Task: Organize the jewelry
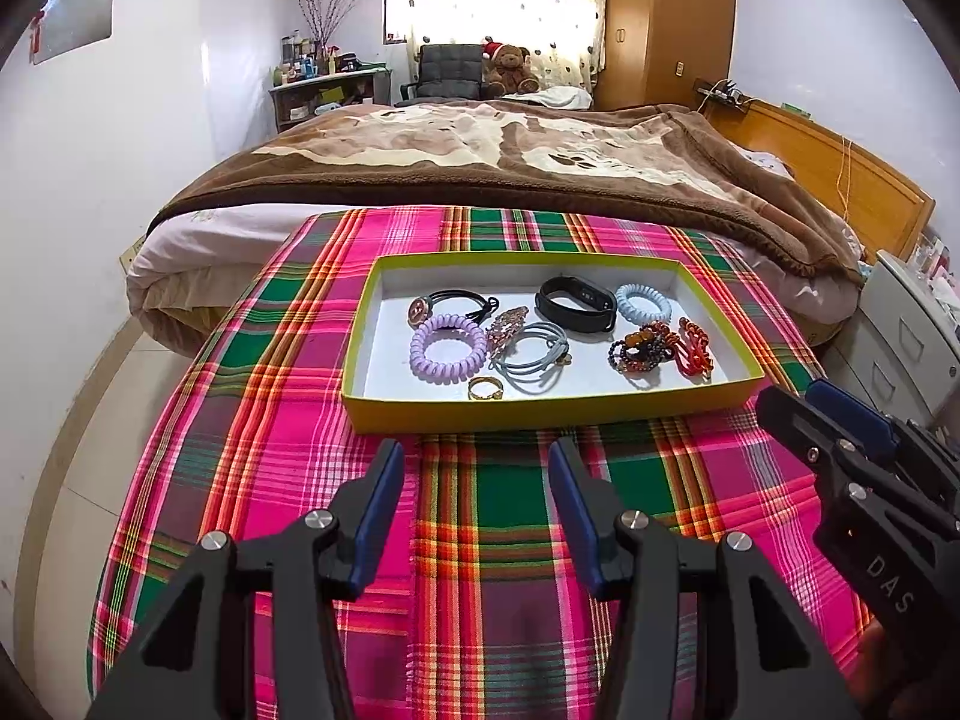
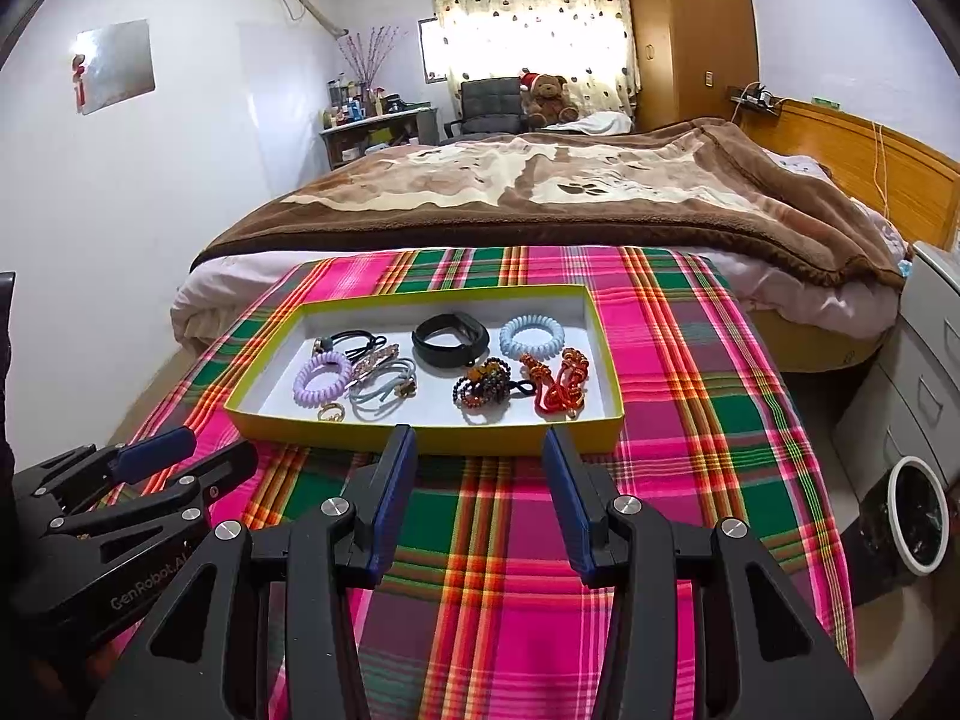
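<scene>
Both open grippers' jaws face the jewelry tray [image 1: 540, 411].

Two wrist cameras side by side, low over the plaid worktop [image 1: 480, 540], facing the bed [image 2: 540, 180], sharing the yellow-rimmed tray [image 1: 540, 414], close ahead

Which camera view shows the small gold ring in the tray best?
The left wrist view: the gold ring lies apart from the other pieces, its band plainly visible. In the right wrist view it looks smaller, close beside the purple coil tie.
</scene>
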The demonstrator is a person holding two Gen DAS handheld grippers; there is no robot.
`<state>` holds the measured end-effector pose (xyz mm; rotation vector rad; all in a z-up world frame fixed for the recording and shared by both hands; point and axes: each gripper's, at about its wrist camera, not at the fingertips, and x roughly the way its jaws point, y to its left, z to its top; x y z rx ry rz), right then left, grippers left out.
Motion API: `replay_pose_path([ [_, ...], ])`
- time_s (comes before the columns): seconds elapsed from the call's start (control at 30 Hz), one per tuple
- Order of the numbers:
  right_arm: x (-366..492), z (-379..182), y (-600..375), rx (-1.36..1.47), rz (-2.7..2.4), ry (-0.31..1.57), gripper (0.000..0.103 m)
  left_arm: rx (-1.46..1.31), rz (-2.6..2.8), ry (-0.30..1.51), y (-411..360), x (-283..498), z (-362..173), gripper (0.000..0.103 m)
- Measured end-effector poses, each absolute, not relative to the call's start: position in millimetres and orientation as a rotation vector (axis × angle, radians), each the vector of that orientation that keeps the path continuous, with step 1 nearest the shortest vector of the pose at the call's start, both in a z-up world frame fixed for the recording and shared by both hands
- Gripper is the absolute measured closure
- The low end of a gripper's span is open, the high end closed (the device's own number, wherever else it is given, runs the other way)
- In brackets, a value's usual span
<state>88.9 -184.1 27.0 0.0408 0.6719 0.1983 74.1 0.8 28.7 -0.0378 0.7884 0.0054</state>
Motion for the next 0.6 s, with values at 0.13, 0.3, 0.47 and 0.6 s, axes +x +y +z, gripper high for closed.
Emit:
replay_pose_path([
  [0.13,88.7,27.2,-183.8,0.045,0.201,0.67,0.058,-0.043,0.005,0.783,2.5,73.1,30.2,0.051],
  [0.3,89.2,26.5,-183.1,0.044,0.199,0.675,0.058,-0.053,-0.01,0.789,2.7,73.1,30.4,0.051],
  [0.47,88.8,26.3,-184.0,0.045,0.198,0.674,0.058,-0.047,-0.01,0.792,1.4,72.2,29.3,0.051],
  [0.6,88.7,25.9,-184.3,0.047,0.197,0.676,0.058,-0.047,-0.001,0.789,0.4,70.7,30.1,0.051],
])
